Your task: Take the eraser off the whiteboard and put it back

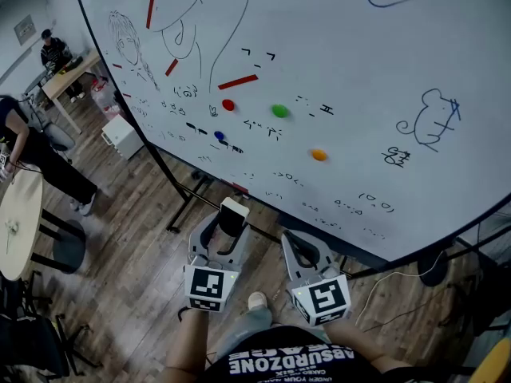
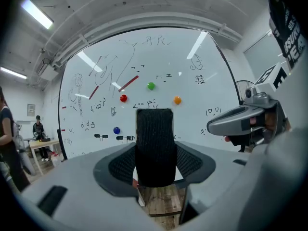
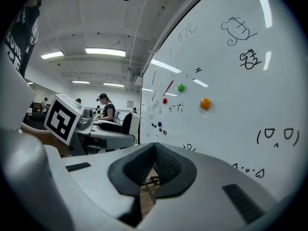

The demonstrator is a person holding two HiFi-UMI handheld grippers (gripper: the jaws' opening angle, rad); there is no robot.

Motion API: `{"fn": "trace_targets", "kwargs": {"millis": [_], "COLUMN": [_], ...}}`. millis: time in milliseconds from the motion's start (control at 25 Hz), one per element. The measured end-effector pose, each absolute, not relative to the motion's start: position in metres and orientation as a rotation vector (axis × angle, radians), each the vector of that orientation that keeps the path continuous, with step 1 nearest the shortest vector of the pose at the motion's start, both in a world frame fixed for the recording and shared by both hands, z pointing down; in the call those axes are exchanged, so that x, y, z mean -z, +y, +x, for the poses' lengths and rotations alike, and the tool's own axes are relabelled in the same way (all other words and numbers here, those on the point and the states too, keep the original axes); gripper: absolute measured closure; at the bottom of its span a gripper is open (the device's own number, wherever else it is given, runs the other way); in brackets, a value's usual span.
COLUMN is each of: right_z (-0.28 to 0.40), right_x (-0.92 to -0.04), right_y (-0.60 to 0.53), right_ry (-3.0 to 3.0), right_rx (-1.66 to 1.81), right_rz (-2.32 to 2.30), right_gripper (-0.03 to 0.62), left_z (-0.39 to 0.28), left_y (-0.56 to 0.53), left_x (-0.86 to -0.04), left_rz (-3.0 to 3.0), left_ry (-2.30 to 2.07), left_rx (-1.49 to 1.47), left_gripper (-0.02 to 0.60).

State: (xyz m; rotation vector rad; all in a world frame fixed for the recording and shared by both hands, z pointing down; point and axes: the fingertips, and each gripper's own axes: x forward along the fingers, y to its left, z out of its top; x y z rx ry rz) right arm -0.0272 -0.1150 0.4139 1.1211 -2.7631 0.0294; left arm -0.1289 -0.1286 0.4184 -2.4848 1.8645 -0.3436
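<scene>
The eraser [image 1: 233, 211], white-backed with a black felt face, stands upright between the jaws of my left gripper [image 1: 230, 223], which is shut on it just in front of the whiteboard's [image 1: 351, 62] lower edge. In the left gripper view the felt block [image 2: 154, 146] fills the gap between the pads, apart from the board [image 2: 144, 61] behind it. My right gripper [image 1: 300, 247] hangs beside it to the right, shut and holding nothing. Its pads meet at the tips [image 3: 154, 150] in the right gripper view, next to the whiteboard [image 3: 231, 90].
Round magnets, red [image 1: 228, 104], green [image 1: 279, 111], orange [image 1: 318, 155] and blue [image 1: 219, 136], sit on the board among the drawings. The board's black stand leg [image 1: 182, 206] crosses the wood floor. At far left stand a round table [image 1: 17, 222], a white box [image 1: 121, 136] and people.
</scene>
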Motion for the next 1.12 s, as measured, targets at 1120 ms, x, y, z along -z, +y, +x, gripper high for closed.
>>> {"fn": "trace_targets", "kwargs": {"millis": [1120], "right_z": [0.005], "right_x": [-0.405], "right_y": [-0.149], "right_ry": [-2.694], "right_rx": [0.002], "right_rz": [1.317], "right_gripper": [0.597], "left_z": [-0.072], "left_y": [-0.189], "left_x": [-0.414], "left_rz": [-2.522], "left_ry": [1.569], "left_rx": [0.425], "left_gripper": [0.346]}}
